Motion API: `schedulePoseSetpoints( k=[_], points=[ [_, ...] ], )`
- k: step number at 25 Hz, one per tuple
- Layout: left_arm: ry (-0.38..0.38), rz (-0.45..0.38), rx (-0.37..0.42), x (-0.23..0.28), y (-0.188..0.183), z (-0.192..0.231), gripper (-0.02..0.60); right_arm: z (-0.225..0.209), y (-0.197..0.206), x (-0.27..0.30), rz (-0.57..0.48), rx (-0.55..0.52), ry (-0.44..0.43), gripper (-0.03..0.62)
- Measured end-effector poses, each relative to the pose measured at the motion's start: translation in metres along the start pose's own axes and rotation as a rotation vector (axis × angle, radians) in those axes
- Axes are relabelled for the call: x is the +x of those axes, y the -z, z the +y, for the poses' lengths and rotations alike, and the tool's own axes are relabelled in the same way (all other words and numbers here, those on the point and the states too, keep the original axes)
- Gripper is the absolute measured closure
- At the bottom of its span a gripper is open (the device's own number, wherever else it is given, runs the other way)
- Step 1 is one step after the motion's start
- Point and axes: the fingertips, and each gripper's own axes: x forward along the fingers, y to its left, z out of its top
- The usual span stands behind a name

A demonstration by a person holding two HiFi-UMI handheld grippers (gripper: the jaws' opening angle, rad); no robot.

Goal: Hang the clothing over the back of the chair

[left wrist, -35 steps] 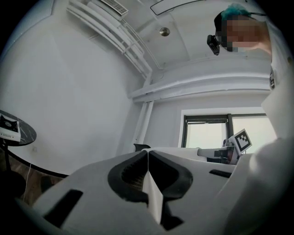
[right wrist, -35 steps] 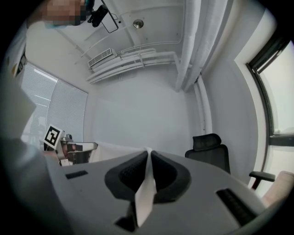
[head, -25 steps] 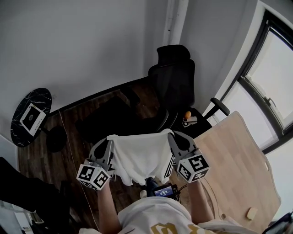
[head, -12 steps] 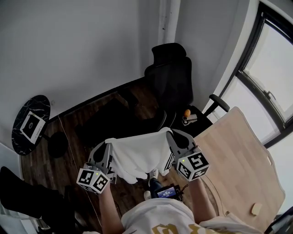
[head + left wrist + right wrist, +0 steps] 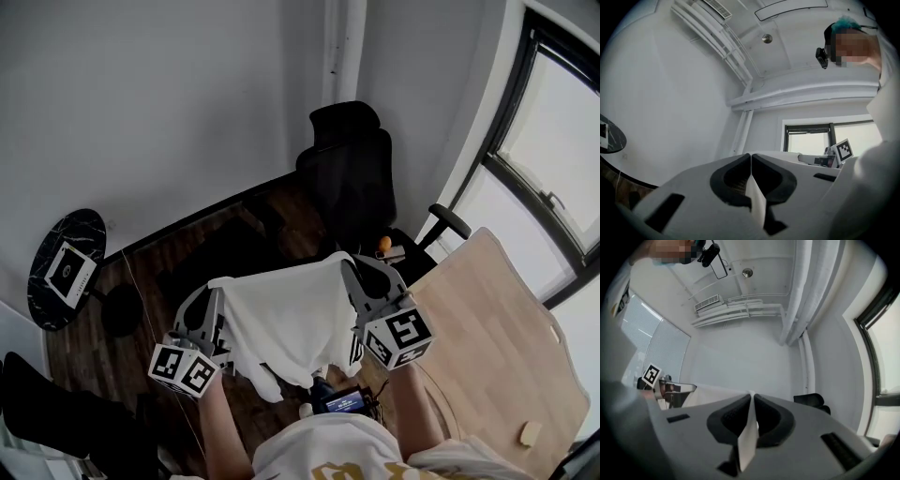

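Observation:
A white garment [image 5: 286,323] hangs spread between my two grippers, in front of my chest in the head view. My left gripper [image 5: 217,286] is shut on its left top corner, and white cloth [image 5: 757,201] shows pinched between the jaws in the left gripper view. My right gripper [image 5: 345,262] is shut on the right top corner, with a cloth edge [image 5: 749,437] clamped between its pads. The black office chair [image 5: 352,173] stands beyond the garment by the far wall, its high back toward me. In the right gripper view the chair's headrest [image 5: 810,401] shows low right.
A light wooden table [image 5: 492,347] lies to my right under the window [image 5: 553,159]. A small round black side table [image 5: 66,267] with a white card sits at far left. An orange object [image 5: 383,243] lies on the chair's seat. Dark wooden floor [image 5: 178,272] stretches between me and the chair.
Both grippers have risen with the garment held between them, so it now hangs higher and closer to the chair's back in the head view.

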Motion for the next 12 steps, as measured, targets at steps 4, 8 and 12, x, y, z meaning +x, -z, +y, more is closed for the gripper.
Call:
schedulePoseSetpoints(
  k=[4,8,12],
  points=[
    [-0.004,-0.005,0.008,0.015,-0.014,0.006,0.557,-0.008,-0.016,0.012,-0.023,-0.031,0.005,0.569],
    [-0.008,-0.017,0.019,0.033,-0.030,0.014,0.557,-0.015,-0.030,0.027,-0.045,-0.052,0.013,0.568],
    [-0.006,-0.038,0.020,0.056,-0.040,0.027,0.557,-0.026,-0.048,0.047,-0.066,-0.092,0.012,0.568]
  ],
)
